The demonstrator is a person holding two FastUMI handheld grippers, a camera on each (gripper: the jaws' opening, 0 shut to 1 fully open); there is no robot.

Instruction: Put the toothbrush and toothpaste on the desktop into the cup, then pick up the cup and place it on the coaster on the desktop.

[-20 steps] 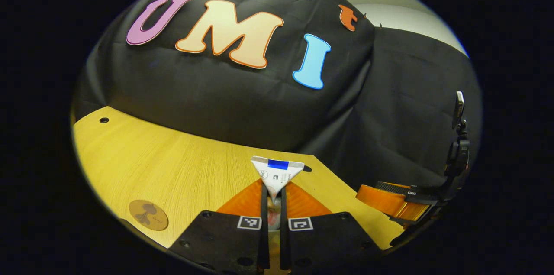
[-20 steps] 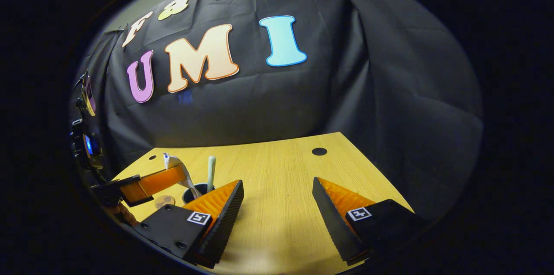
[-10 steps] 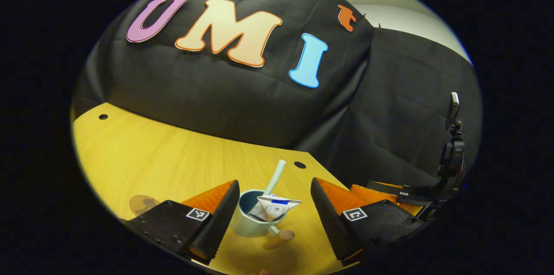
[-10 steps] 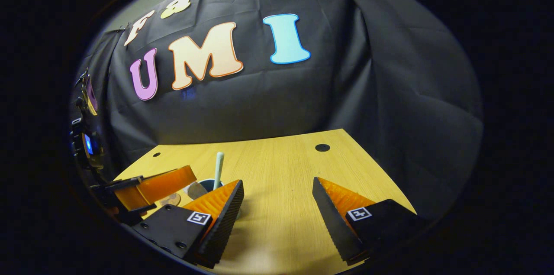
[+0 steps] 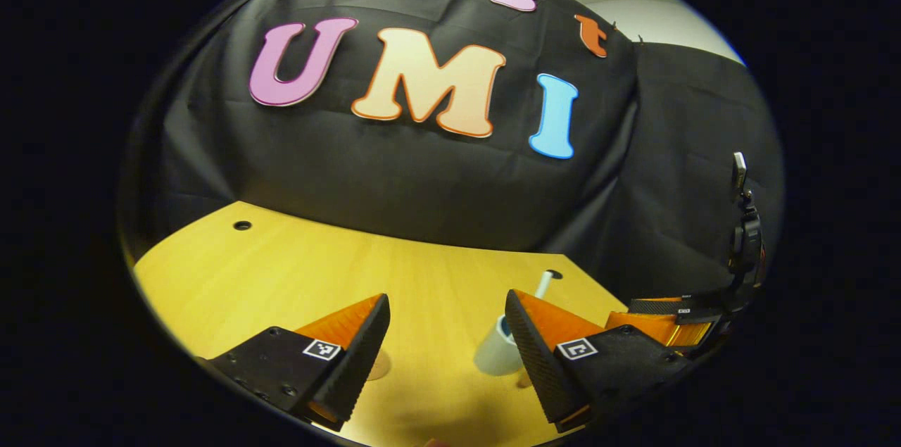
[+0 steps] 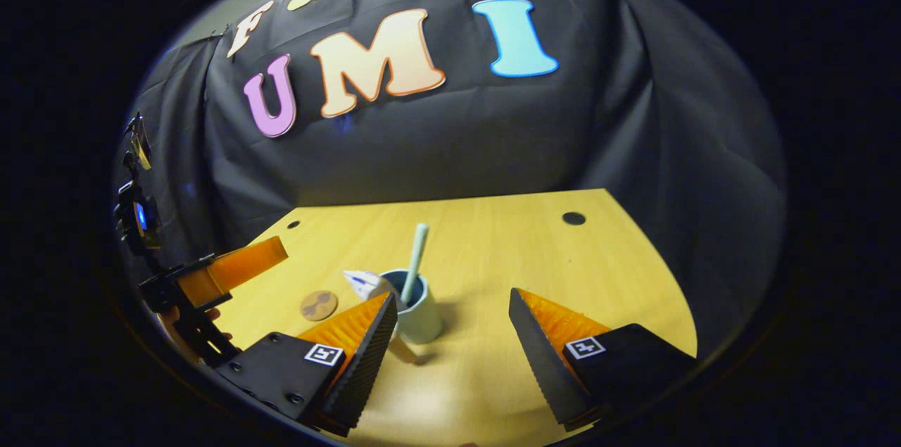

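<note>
Right gripper view is showing the right gripper standing spread wide and gripping nothing, its fingers hanging over the desktop. Just past its left finger the cup is sitting upright on the wood, apart from the coaster, which is lying a little farther toward the left gripper. The toothbrush is leaning out of the cup and the toothpaste is poking over the rim on the coaster side. In the left gripper view the left gripper is likewise standing released and empty, with the cup half hidden behind its right finger.

Both items are riding high and off-centre, so a grasp closing on the rim is likely risking a knock to the brush handle or a tipped cup. A finger coming in low is also risking nudging the cup sideways, and a tilted carry could be spilling the tube out.
</note>
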